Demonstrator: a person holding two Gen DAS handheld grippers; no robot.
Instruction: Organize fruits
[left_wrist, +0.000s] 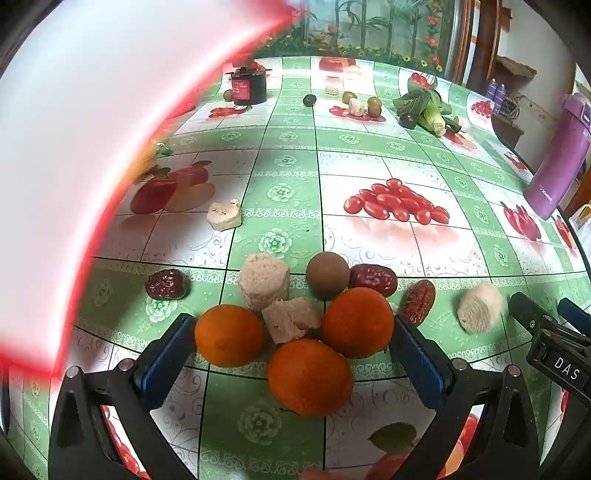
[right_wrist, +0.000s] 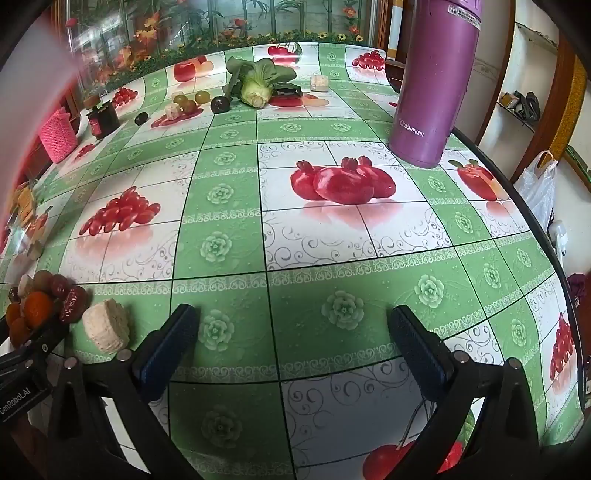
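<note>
Oranges (left_wrist: 309, 376), three in a cluster, sit between the wide-spread fingers of the left gripper (left_wrist: 293, 332), which grips nothing. Pale chunks (left_wrist: 263, 280), a brown round fruit (left_wrist: 327, 275) and red dates (left_wrist: 373, 280) crowd just behind them on the tablecloth (left_wrist: 280, 192). Right gripper (right_wrist: 293, 325) gapes wide over bare cloth; a purple flask (right_wrist: 432, 81) stands far ahead.

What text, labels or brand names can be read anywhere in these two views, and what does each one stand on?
"DAS" on the right gripper, seen at the left wrist view's edge.
"ZOJIRUSHI" on the purple flask, near its base.
"GenRobot.AI", first letter partly cut off, on the left gripper, seen at the right wrist view's edge.
Small print near the flask's top: too small to read.
Red label on the black canister: blurred, unreadable.
</note>
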